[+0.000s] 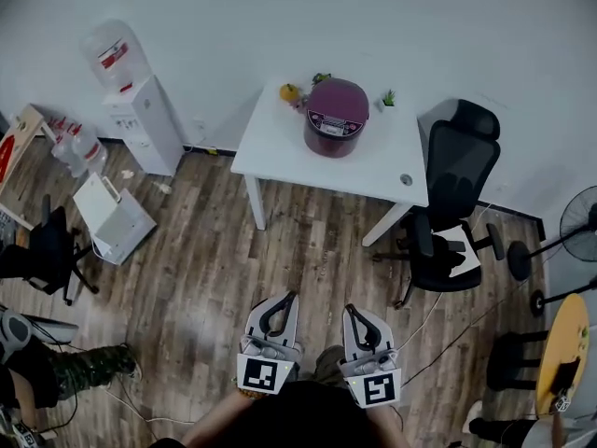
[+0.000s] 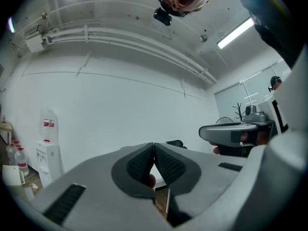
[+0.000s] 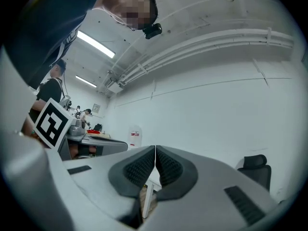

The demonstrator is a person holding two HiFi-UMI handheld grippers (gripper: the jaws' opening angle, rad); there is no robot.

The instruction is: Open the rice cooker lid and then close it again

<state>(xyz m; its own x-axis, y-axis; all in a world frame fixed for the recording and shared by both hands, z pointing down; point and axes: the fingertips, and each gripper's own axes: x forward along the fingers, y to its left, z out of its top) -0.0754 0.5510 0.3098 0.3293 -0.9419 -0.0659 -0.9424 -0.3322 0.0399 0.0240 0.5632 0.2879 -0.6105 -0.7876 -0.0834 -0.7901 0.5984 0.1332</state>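
A purple rice cooker (image 1: 335,117) with its lid down stands on a white table (image 1: 280,152) against the far wall. Both grippers are held low near the person's body, well short of the table. My left gripper (image 1: 290,296) is shut with nothing between its pads (image 2: 144,163). My right gripper (image 1: 348,309) is likewise shut and empty, its pads (image 3: 166,166) meeting at the tips. In the left gripper view a small reddish patch of the cooker (image 2: 151,180) peeks below the closed jaws. A table leg (image 3: 147,198) shows under the jaws in the right gripper view.
A black office chair (image 1: 451,213) stands right of the table. A water dispenser (image 1: 142,110) and bottles are at the left wall, a white box (image 1: 112,216) on the wooden floor. A fan (image 1: 580,227) and yellow stool (image 1: 562,339) are at right; cables cross the floor.
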